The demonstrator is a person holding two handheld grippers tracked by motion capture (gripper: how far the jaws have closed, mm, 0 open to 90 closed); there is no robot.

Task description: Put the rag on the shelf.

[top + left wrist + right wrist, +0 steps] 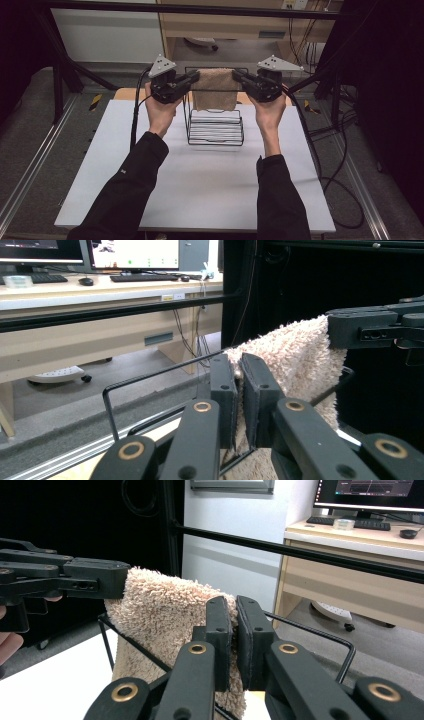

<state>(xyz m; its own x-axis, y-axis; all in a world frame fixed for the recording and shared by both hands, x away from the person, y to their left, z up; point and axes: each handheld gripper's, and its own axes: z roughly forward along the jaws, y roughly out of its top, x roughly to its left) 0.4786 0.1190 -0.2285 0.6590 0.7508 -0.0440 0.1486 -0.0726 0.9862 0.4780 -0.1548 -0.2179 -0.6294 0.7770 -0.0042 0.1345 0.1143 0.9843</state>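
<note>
A beige terry towel (215, 90) hangs over the top bar of a black wire rack (216, 131) at the far middle of the white table. My left gripper (196, 77) is shut on the towel's upper left corner, and my right gripper (235, 75) is shut on its upper right corner. In the left gripper view the jaws (239, 370) pinch the towel's edge (295, 355), with the other gripper (370, 327) at the far corner. In the right gripper view the jaws (234, 611) clamp the cloth (160, 610), and the left gripper (95, 577) holds the opposite corner.
The white tabletop (200, 175) spreads in front of the rack. Black frame bars (200, 9) cross overhead and behind. Cables (340, 165) trail off the table's right side. A wooden desk (100, 315) with monitors stands beyond the table.
</note>
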